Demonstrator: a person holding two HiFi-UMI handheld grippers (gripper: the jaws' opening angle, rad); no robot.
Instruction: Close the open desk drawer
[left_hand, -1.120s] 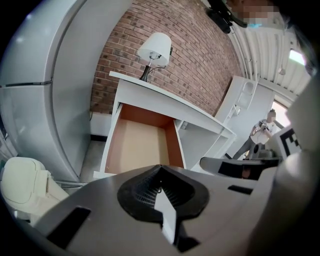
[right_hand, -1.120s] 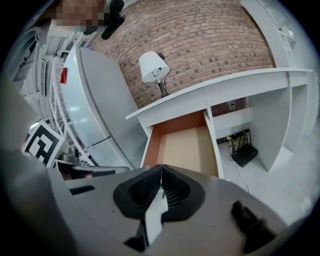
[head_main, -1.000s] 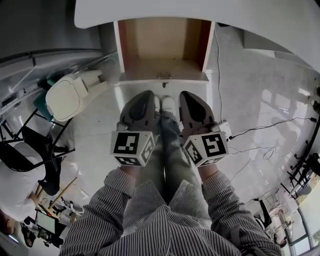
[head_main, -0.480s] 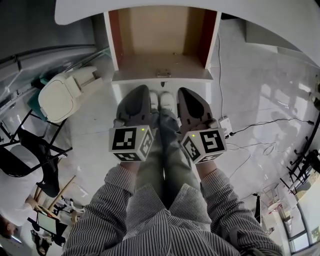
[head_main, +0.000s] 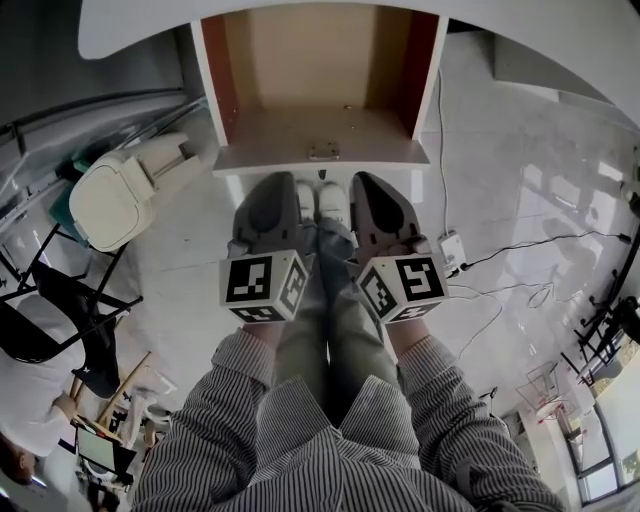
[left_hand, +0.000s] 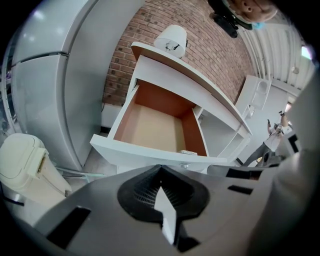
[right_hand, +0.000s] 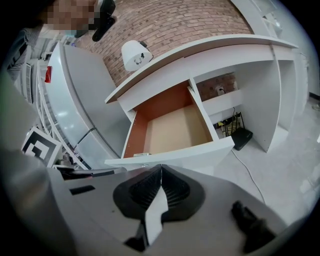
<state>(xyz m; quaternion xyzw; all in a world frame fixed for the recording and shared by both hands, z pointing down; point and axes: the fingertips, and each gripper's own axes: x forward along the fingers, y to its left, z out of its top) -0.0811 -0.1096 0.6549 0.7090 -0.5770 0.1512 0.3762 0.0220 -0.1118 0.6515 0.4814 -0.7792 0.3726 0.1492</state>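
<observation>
The desk drawer stands pulled out from under the white desk top, empty, with a tan wooden floor, brown sides and a white front panel carrying a small lock. My left gripper and right gripper hang side by side just short of that panel, both shut with nothing held. The left gripper view shows the drawer ahead above the closed jaws of the left gripper. In the right gripper view, the drawer lies beyond the right gripper.
A cream lidded bin sits on the floor left of the drawer. A black chair stands further left. A power strip and cables lie right. A white lamp rests on the desk. My white shoes show between the grippers.
The drawer has grown larger and shifted lower in the head view as I closed in. Both grippers sit nearer its front panel, still shut.
</observation>
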